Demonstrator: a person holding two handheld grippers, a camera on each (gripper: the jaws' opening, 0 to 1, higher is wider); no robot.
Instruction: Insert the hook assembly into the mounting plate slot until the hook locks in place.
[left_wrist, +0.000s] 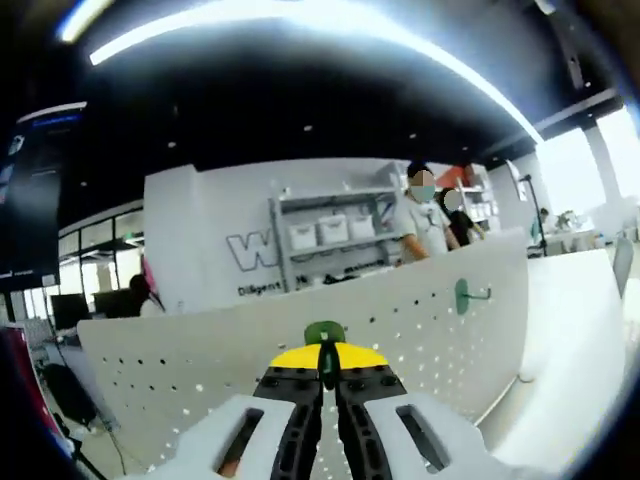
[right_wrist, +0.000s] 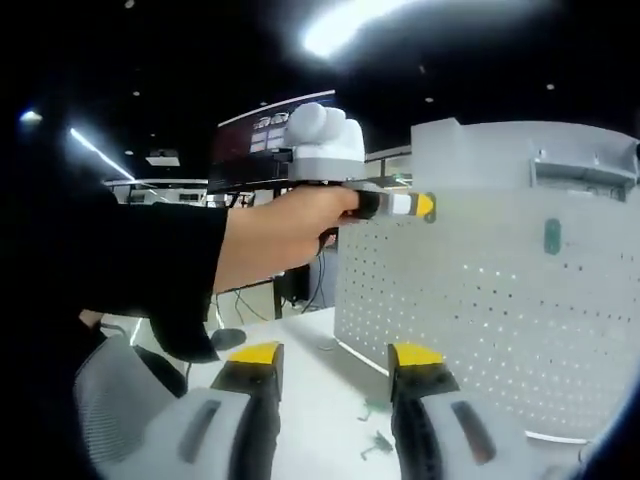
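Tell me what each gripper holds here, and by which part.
The left gripper is shut on a green hook, pinched by its lower end; the rounded top pokes above the tips. The right gripper is open, holding nothing.

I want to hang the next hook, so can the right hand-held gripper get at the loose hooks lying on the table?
Probably yes. The right hand-held gripper is open, the hooks lie on the table between its jaws, and nothing lies between.
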